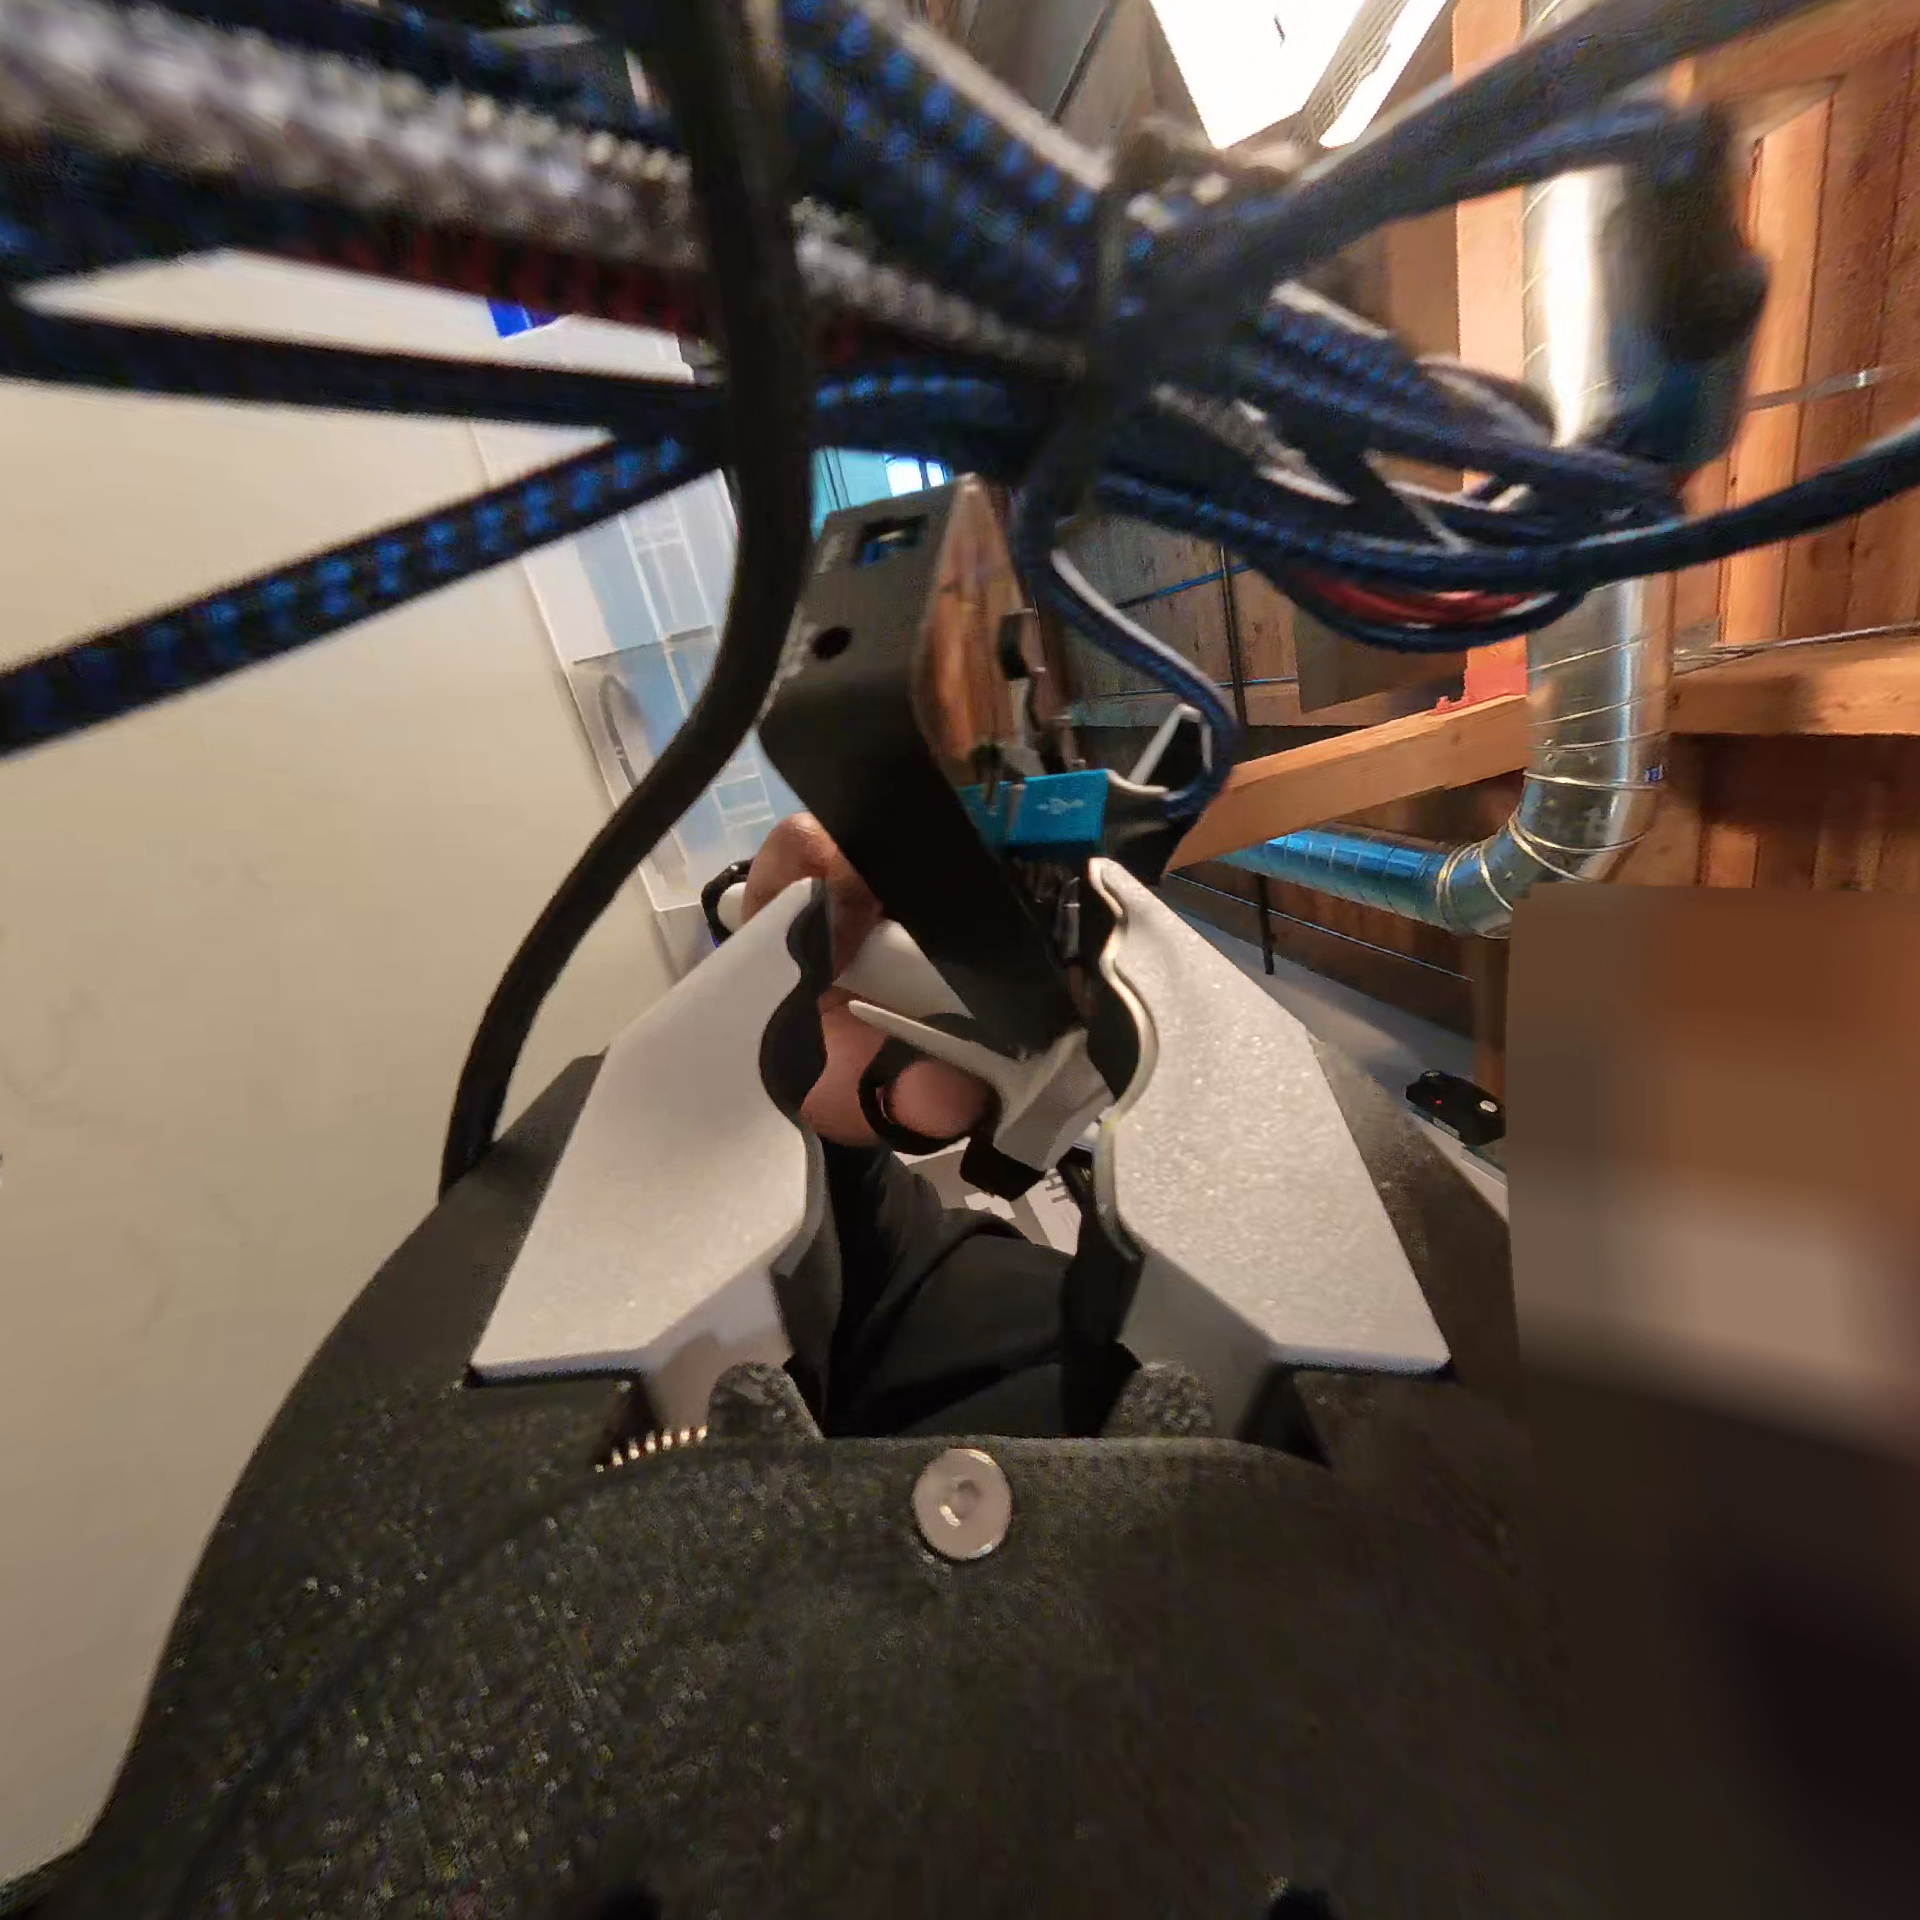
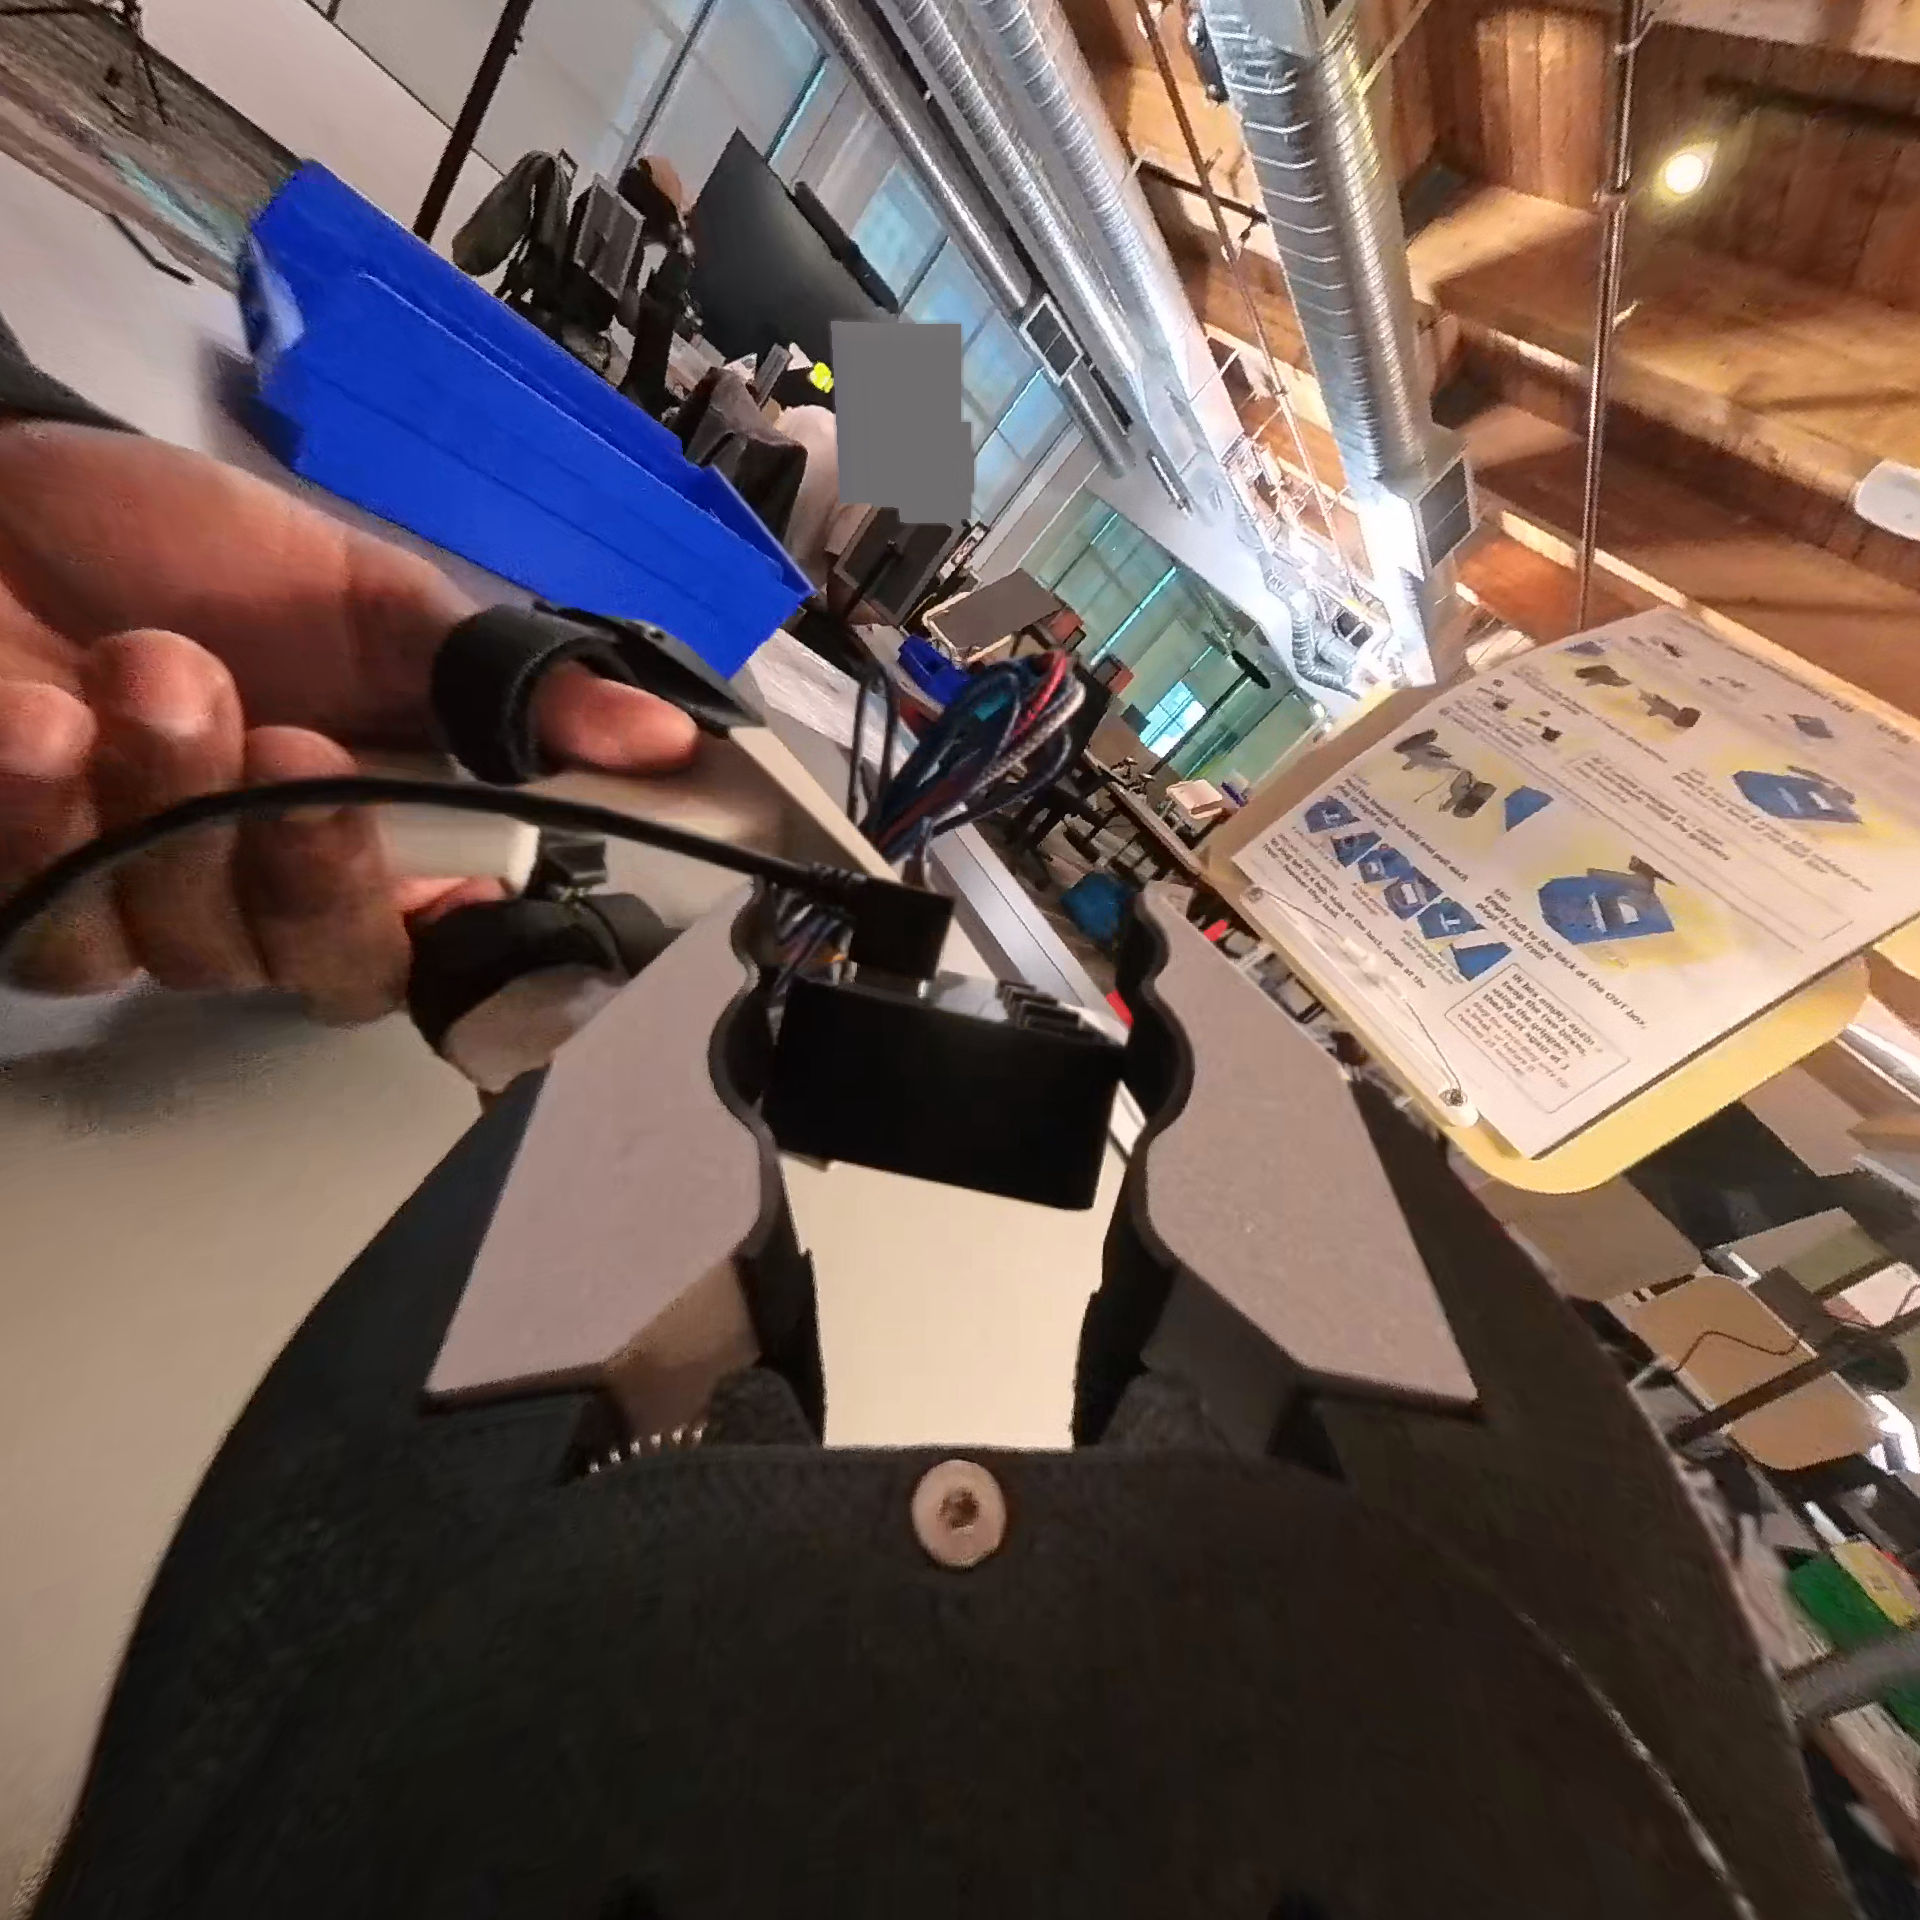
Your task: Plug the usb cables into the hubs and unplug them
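In the left wrist view my left gripper (image 1: 956, 935) is shut on the lower end of a black USB hub (image 1: 883, 707) held up in the air. A blue USB plug (image 1: 1055, 805) sits in the hub's side. A bundle of braided blue and grey cables (image 1: 1351, 436) hangs close above, and a black cable (image 1: 582, 862) curves down on the left. In the right wrist view my right gripper (image 2: 945, 997) is shut on a black hub (image 2: 935, 1091). A black cable (image 2: 520, 805) runs left from it, with coloured cables (image 2: 987, 727) beyond. I cannot tell if it is the same hub.
A hand (image 2: 208, 644) with black finger straps is at the left of the right wrist view. A blue bin (image 2: 499, 447) stands on the light table (image 2: 156, 1195). An instruction sheet (image 2: 1558, 862) hangs at the right. A clear plastic box (image 1: 665, 644) and a metal duct (image 1: 1579, 727) lie behind the hub.
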`<control>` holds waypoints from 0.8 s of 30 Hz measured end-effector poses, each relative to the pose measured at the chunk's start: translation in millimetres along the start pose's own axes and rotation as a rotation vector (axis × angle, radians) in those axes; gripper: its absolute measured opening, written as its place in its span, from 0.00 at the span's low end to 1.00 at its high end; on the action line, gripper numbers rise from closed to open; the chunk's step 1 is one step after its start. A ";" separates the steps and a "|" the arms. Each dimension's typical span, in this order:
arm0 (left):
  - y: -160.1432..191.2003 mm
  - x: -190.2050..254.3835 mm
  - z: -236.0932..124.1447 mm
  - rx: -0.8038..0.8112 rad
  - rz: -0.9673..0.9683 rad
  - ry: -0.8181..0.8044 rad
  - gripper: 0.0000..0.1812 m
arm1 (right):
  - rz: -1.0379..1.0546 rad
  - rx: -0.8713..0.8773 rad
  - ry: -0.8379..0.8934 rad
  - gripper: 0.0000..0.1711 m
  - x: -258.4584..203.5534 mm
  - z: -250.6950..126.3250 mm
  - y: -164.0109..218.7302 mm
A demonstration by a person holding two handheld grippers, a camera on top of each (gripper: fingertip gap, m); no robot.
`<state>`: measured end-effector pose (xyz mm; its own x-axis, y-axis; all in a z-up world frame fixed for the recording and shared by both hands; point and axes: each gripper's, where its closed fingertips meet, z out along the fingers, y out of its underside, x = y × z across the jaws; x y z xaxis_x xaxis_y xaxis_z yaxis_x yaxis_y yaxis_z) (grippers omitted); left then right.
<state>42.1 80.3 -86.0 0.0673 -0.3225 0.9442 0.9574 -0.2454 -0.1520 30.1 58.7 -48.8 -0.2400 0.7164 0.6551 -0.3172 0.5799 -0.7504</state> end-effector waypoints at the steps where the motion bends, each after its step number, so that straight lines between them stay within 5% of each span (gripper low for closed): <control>1: 0.3 -0.3 0.3 0.003 -0.004 0.008 0.28 | -0.021 0.005 0.003 0.38 -2.4 0.9 -2.4; 6: -0.7 10.7 0.7 0.031 0.032 0.097 0.23 | -0.037 0.033 0.012 0.38 -10.9 3.5 -7.8; 24: -37.2 12.0 -21.3 0.061 0.445 -0.054 0.21 | -0.059 0.028 -0.061 0.34 -8.5 -8.4 11.4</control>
<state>1.3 66.1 -75.2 0.4896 -0.3355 0.8048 0.8465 -0.0384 -0.5309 36.2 62.4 -63.7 -0.2753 0.6558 0.7030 -0.3575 0.6090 -0.7081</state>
